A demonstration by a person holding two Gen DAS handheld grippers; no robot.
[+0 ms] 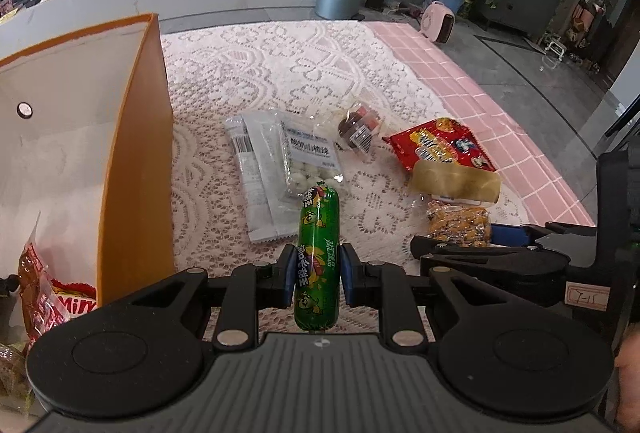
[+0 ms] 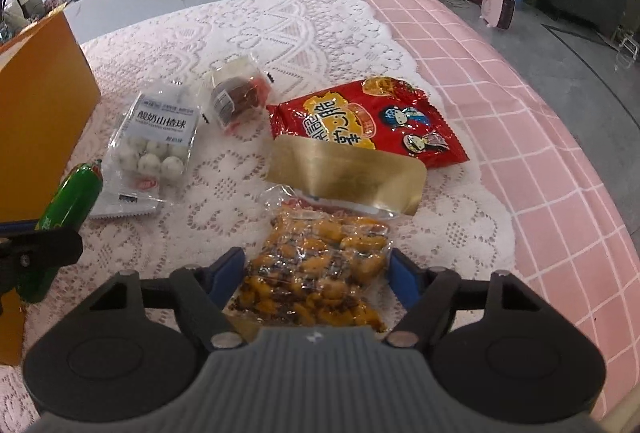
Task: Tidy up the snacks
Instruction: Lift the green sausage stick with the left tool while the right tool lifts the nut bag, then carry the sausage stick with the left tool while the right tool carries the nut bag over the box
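My left gripper (image 1: 318, 269) is shut on a green sausage stick (image 1: 318, 233), held clear of the lace cloth beside an open orange box (image 1: 136, 153). The sausage (image 2: 68, 201) also shows at the left edge of the right wrist view. My right gripper (image 2: 316, 265) straddles a clear packet of orange-brown nuts (image 2: 316, 273) lying on the cloth. Its blue pads stand at the packet's two side edges without visibly squeezing it. The same packet (image 1: 460, 225) lies at the right in the left wrist view.
On the lace cloth (image 2: 224, 193) lie a gold-backed pack (image 2: 344, 169), a red snack bag (image 2: 372, 121), a clear bag of white balls (image 2: 160, 137) and a small brown pastry pack (image 2: 236, 93). The orange box holds red packets (image 1: 40, 293). The pink checked table's edge (image 2: 580, 213) is to the right.
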